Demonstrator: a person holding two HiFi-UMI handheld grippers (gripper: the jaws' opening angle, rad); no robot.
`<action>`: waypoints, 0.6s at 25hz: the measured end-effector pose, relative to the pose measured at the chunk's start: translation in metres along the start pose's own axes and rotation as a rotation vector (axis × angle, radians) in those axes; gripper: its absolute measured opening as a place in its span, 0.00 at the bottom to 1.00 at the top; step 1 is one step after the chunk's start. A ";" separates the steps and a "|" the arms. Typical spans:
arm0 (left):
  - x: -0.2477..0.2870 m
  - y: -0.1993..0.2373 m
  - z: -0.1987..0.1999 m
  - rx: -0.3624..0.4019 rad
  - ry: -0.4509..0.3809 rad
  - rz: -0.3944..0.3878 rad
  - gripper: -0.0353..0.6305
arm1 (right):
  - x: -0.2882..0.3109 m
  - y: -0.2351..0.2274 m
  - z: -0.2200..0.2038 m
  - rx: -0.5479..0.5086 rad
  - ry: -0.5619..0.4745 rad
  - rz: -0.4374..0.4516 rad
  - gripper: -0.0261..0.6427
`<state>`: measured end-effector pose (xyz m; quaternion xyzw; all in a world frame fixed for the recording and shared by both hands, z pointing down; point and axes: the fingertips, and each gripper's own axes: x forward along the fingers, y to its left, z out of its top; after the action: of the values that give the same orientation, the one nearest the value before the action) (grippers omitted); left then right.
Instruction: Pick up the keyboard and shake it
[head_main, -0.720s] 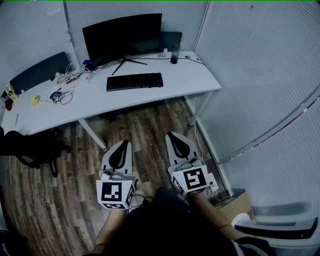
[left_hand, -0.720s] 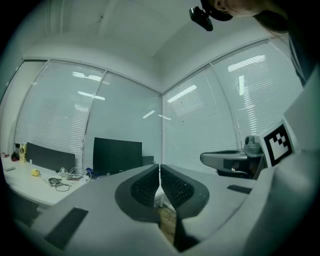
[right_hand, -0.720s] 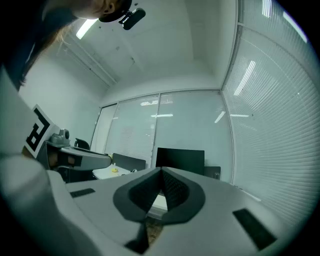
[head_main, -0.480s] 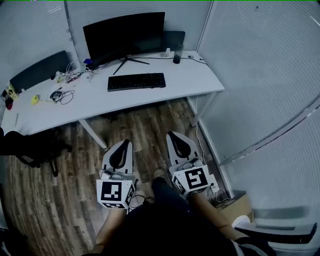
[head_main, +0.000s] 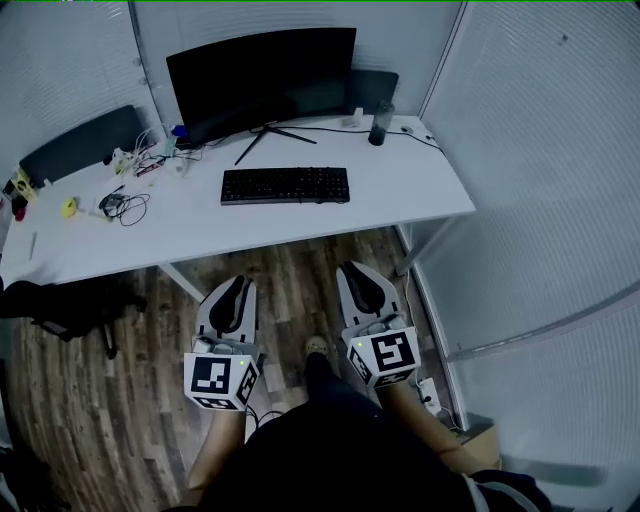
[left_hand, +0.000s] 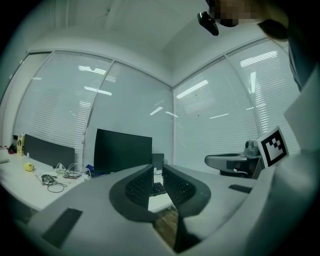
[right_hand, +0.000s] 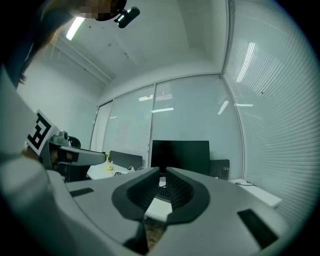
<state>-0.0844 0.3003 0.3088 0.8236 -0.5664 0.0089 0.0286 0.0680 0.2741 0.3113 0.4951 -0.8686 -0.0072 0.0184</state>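
A black keyboard (head_main: 285, 185) lies flat on the white desk (head_main: 400, 200), in front of a dark monitor (head_main: 260, 80). Both grippers hang low over the wooden floor, well short of the desk's front edge. My left gripper (head_main: 239, 284) is shut with nothing in it. My right gripper (head_main: 353, 270) is shut and empty too. In the left gripper view a slice of the keyboard (left_hand: 158, 188) shows past the closed left gripper (left_hand: 157, 169). In the right gripper view the keyboard (right_hand: 161, 192) appears far ahead beyond the right gripper (right_hand: 161, 175).
A dark cup (head_main: 378, 124) stands at the desk's back right. Tangled cables (head_main: 125, 205) and a small yellow object (head_main: 68, 206) lie on its left part. A black bag or chair (head_main: 60, 300) sits on the floor at left. Blind-covered glass walls (head_main: 540, 150) close in the right side.
The desk, keyboard and monitor have come nearer and sit lower and further right in the head view. Both grippers stay shut and low in front of the person.
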 end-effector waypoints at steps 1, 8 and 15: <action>0.016 0.008 -0.001 -0.005 0.005 0.007 0.10 | 0.015 -0.010 -0.002 0.001 0.008 0.006 0.08; 0.118 0.063 -0.017 -0.069 0.054 0.065 0.30 | 0.117 -0.084 -0.026 0.028 0.083 0.046 0.21; 0.184 0.092 -0.036 -0.099 0.096 0.112 0.31 | 0.182 -0.133 -0.055 0.059 0.138 0.077 0.23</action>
<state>-0.1039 0.0984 0.3566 0.7867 -0.6095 0.0219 0.0958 0.0913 0.0500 0.3667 0.4608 -0.8836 0.0534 0.0639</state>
